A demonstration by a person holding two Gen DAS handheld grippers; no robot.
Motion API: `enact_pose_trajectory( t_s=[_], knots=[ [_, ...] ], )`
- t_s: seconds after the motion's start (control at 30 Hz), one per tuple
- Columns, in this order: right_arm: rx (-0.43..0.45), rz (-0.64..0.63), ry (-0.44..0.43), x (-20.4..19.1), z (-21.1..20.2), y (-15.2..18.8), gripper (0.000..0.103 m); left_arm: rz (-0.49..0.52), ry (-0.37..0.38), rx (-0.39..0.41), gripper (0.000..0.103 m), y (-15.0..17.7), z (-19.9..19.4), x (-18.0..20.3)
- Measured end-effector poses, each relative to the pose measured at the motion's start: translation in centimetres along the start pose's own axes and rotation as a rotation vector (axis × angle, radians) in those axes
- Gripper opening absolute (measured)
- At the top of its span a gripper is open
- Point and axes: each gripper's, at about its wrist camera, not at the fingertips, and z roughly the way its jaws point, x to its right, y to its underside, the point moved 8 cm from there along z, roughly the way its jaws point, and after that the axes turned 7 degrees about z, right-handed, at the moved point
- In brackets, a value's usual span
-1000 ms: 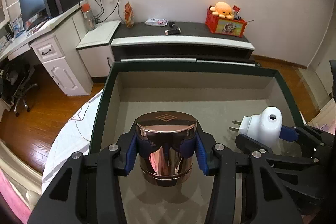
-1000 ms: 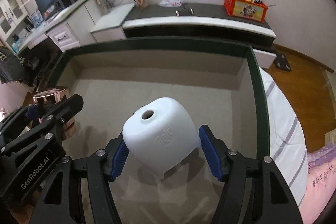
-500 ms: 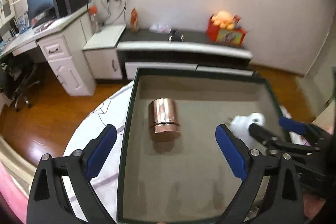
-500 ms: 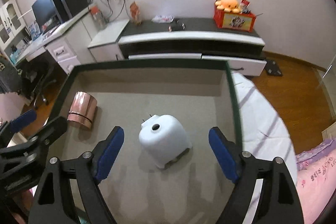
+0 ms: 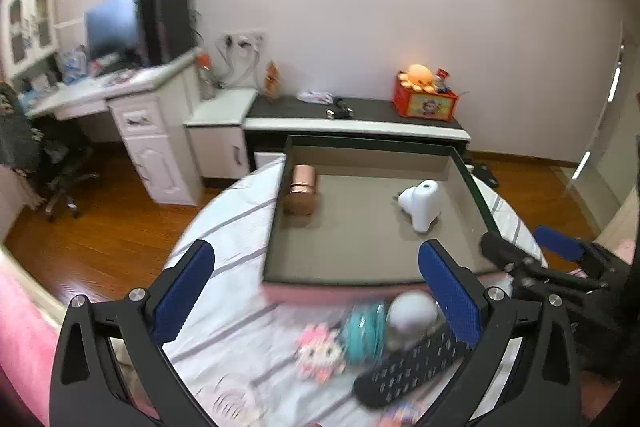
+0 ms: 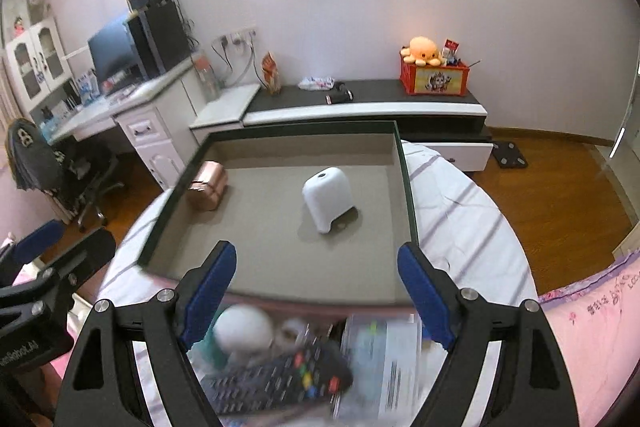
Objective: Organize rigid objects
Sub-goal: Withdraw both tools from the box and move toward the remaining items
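Both grippers, left (image 5: pixel 316 295) and right (image 6: pixel 316 291), hang spread and empty before the tray (image 6: pixel 404 187); copper tin (image 6: pixel 208 185) and white plug (image 6: pixel 329 197) lie inside, remote (image 6: pixel 276 379) outside awaits.

Home bedroom: bed (image 6: pixel 472 211), computer desk (image 6: pixel 120 111), plush octopus (image 6: pixel 425 50).

Empty, spread right tool (image 6: pixel 316 281) above blurred remote (image 6: pixel 276 381); white plug (image 6: pixel 329 198) and copper jar (image 6: pixel 208 185) apart in tray (image 6: pixel 404 187).
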Motion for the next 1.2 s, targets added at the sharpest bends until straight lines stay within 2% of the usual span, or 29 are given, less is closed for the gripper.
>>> enact_pose_trajectory(
  t_s=[0.17, 0.27, 0.37, 0.53, 0.77, 1.2],
  knots=[
    [0.059, -0.015, -0.027, -0.6, -4.9, 1.8, 0.084, 0.019, -0.052, 0.065, 0.103, 2.6, -5.9, -0.1],
    [0.091, -0.030, -0.038, -0.8, -7.7, 3.2, 0.084, 0.005, -0.070, 0.092, 0.103, 4.2, -8.2, -0.4],
    [0.122, -0.053, -0.026, -0.8, -10.0, 4.6, 0.084, -0.013, -0.065, 0.083, 0.103, 6.3, -9.5, -0.4],
    [0.128, -0.064, -0.026, -0.4, -11.7, 6.8, 0.084, -0.056, -0.035, 0.048, 0.103, 8.4, -9.3, -0.6],
    [0.100, -0.052, -0.022, 0.3, -11.5, 8.8, 0.084, -0.034, -0.035, 0.019, 0.103, 10.8, -9.1, 0.5],
    [0.078, -0.046, -0.012, 0.8, -11.0, 9.8, 0.084, -0.022, -0.055, 0.008, 0.103, 11.5, -8.5, 0.3]
  ],
)
